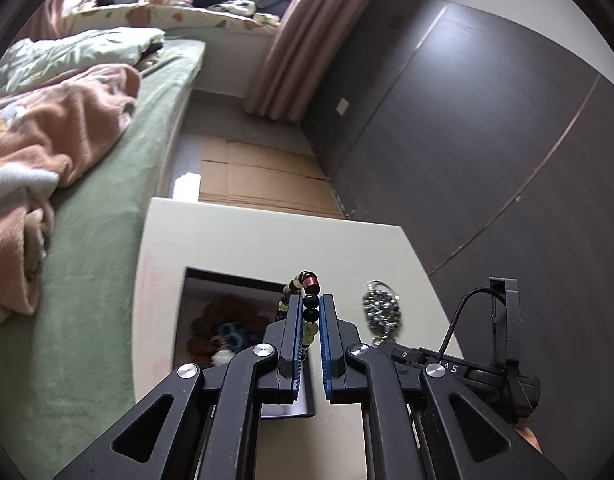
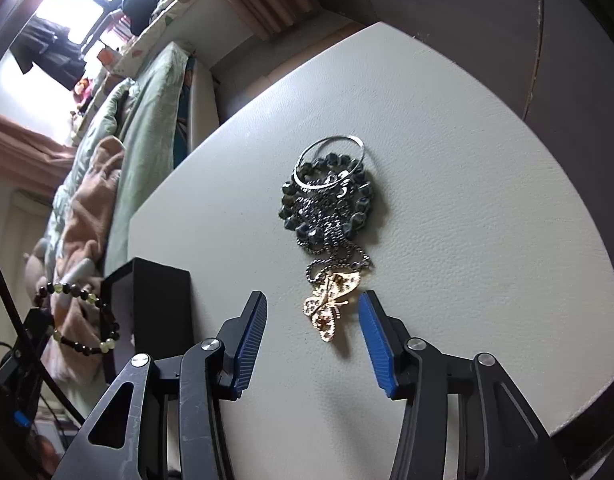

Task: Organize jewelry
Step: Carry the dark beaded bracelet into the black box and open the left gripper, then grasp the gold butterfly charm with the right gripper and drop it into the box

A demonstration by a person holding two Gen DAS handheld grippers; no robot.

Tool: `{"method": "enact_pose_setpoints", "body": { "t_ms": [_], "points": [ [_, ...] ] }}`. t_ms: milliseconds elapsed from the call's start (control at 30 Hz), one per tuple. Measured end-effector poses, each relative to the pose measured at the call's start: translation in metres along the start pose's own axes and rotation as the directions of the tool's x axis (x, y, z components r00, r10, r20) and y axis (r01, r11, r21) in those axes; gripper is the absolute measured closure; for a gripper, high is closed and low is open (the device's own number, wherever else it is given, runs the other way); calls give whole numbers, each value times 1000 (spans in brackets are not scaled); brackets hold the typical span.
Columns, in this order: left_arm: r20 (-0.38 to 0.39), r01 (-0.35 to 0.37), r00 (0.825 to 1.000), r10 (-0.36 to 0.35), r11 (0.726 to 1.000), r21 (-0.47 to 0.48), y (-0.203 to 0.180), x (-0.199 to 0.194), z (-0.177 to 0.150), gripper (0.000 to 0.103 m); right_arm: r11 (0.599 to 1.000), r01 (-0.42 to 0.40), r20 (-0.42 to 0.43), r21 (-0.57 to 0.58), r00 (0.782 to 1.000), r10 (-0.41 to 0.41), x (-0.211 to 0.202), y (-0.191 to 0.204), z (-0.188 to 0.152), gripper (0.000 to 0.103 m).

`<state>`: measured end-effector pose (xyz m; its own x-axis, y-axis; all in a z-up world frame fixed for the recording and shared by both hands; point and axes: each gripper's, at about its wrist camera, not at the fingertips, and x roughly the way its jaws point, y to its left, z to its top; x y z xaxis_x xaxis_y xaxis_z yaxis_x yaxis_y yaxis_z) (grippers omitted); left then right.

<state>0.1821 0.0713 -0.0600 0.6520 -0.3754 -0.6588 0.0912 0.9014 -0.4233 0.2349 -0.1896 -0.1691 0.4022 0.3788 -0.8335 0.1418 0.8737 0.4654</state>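
Bedside white table [image 2: 447,152]: left gripper [image 1: 310,320] jaws clamp beaded bracelet [image 1: 309,304]; right gripper [image 2: 313,332] jaws apart.

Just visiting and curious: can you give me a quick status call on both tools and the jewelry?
Left tool shut on beaded bracelet. Right tool open, straddling gold butterfly pendant, not gripping. Tangled jewelry pile on table. Nothing in the way.

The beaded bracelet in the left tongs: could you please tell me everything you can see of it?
The beaded bracelet is a loop of round beads, dark brown to black mixed with pale yellow-green ones, plus one reddish, metallic-looking barrel bead at the top. The left tongs are shut on a few of its beads, so it hangs clear of the white table. From the right wrist view it dangles beside a black box, apparently not touching it.
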Motion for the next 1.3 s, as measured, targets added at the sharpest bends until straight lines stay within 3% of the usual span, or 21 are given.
{"method": "enact_pose_setpoints", "body": {
  "t_ms": [133, 300, 367, 400, 433, 467, 500, 667, 900, 1133, 1300],
  "points": [
    [-7, 11, 1000, -11, 1000, -29, 7, 2, 1, 95, 999, 32, -10, -14, 999, -32, 7, 5, 0, 59],
    [-44, -33, 999, 31, 998, -57, 13, 7, 3, 94, 995, 84, 9, -53, 996, -84, 8, 12, -2, 66],
    [-68, -57, 996, 53, 996, -71, 17, 10, 2, 85, 992, 103, 16, -68, 995, -102, 8, 13, -2, 70],
    [-70, -59, 996, 54, 995, -76, 18, 11, 1, 58, 991, 112, 19, -74, 994, -111, 8, 13, -2, 77],
    [-66, -57, 996, 52, 995, -82, 20, 11, 1, 22, 988, 131, 24, -80, 991, -130, 8, 12, -2, 87],
    [-57, -54, 997, 49, 995, -88, 20, 9, 2, 7, 986, 145, 27, -79, 989, -144, 7, 10, -2, 87],
    [-39, -50, 998, 47, 994, -96, 21, 6, 2, 0, 988, 136, 27, -72, 991, -134, 6, 8, -2, 88],
    [-23, -70, 997, 67, 988, -138, 31, 3, 4, 0, 995, 96, 15, -36, 995, -95, 2, 0, -3, 89],
    [-27, -100, 995, 97, 984, -150, 35, 4, 5, 0, 999, -40, 30, 2, 999, 40, -11, -1, -7, 89],
    [-45, -144, 989, 139, 980, -135, 35, 7, 4, 0, 977, -185, 93, -108, 976, 195, -39, 31, -17, 89],
    [-43, -177, 984, 172, 972, -152, 41, 6, 4, 0, 950, -264, 92, -165, 955, 281, -45, 57, -25, 89]
  ]
}}
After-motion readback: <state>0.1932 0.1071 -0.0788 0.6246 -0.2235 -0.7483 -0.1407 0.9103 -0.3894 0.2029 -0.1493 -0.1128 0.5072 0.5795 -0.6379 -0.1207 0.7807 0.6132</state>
